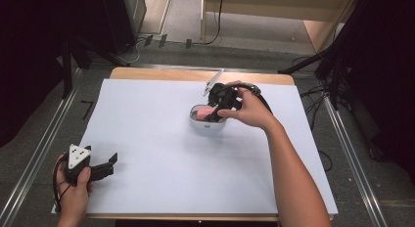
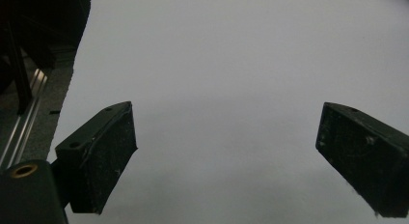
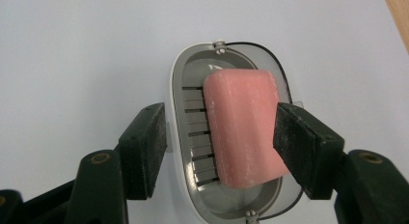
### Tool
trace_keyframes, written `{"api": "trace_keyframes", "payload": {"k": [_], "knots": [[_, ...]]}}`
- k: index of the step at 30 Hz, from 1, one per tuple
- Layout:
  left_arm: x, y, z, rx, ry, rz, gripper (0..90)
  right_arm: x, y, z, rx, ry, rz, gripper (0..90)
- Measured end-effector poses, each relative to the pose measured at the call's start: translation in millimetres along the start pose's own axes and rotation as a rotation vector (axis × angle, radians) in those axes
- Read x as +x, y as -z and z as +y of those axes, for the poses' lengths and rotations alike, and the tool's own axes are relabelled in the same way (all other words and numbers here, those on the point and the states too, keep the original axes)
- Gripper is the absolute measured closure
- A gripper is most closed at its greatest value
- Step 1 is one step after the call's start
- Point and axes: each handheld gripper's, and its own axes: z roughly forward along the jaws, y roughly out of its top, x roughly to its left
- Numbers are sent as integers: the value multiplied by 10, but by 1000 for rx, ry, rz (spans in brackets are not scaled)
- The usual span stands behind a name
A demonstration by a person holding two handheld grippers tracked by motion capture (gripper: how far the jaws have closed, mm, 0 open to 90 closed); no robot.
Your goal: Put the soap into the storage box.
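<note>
White sheet (image 1: 161,139) is spread over pretty much the whole table (image 1: 195,74), with a wooden strip left bare along the far edge. A soap dish (image 1: 208,122) is set right of centre, toward the far side, and a pink soap bar (image 3: 243,130) is seen lying in it on the slatted insert, shifted to one side. The right gripper (image 3: 222,147) is held over the dish with its jaws partly open: one pad is right against the bar's side, the other is outside the dish rim, so nothing is properly gripped. The left gripper (image 2: 226,156) is parked wide open and empty near the sheet's near-left corner, well apart from the dish. Lots of bare sheet is left around the dish.
</note>
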Motion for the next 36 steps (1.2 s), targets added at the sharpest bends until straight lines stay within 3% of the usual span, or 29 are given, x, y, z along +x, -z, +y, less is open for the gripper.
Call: {"api": "trace_keyframes", "payload": {"k": [23, 36], "knots": [[-8, -2, 2, 8, -7, 4, 76, 155, 127, -457, -52, -113, 13, 222], [-12, -4, 2, 9, -9, 6, 76, 245, 166, -707, -63, -152, -12, 212]]}}
